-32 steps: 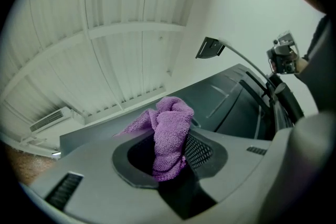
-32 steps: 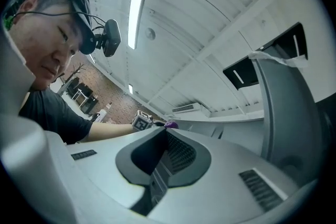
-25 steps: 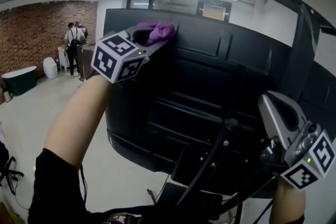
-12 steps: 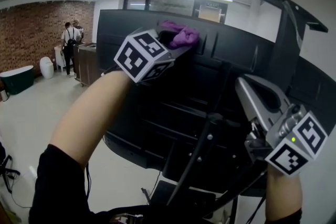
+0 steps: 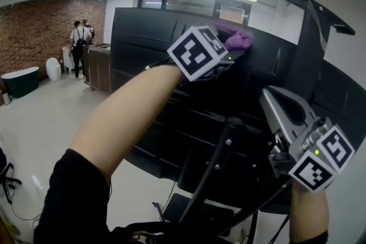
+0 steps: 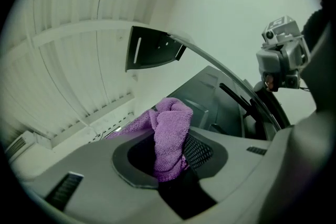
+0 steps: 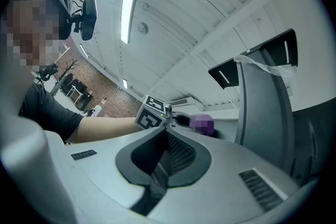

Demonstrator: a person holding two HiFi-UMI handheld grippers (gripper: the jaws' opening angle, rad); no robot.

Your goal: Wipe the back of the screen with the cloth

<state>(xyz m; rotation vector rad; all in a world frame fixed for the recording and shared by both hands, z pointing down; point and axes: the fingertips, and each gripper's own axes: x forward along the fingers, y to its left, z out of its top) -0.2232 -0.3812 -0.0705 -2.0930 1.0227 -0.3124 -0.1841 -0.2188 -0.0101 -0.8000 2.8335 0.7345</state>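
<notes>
The screen's black ribbed back (image 5: 171,94) fills the middle of the head view. My left gripper (image 5: 231,46) is raised to its upper edge, shut on a purple cloth (image 5: 239,38) that is bunched against the panel. In the left gripper view the cloth (image 6: 170,136) hangs out between the jaws of the left gripper (image 6: 173,152), with the screen's back (image 6: 220,99) just beyond. My right gripper (image 5: 273,101) is low at the right, close to the screen's lower part, shut and holding nothing. In its own view the right gripper (image 7: 165,157) looks towards the left gripper's marker cube (image 7: 152,115).
A black stand pole (image 5: 214,166) slants up to the screen's lower back. Another dark panel (image 5: 320,48) rises at the right. Two people (image 5: 79,37) stand by a cabinet (image 5: 98,68) near a brick wall far left, with a white bin (image 5: 53,68) beside them.
My left gripper has slid to the right along the screen's upper edge with the cloth in it. The right gripper rose a little and then stayed put.
</notes>
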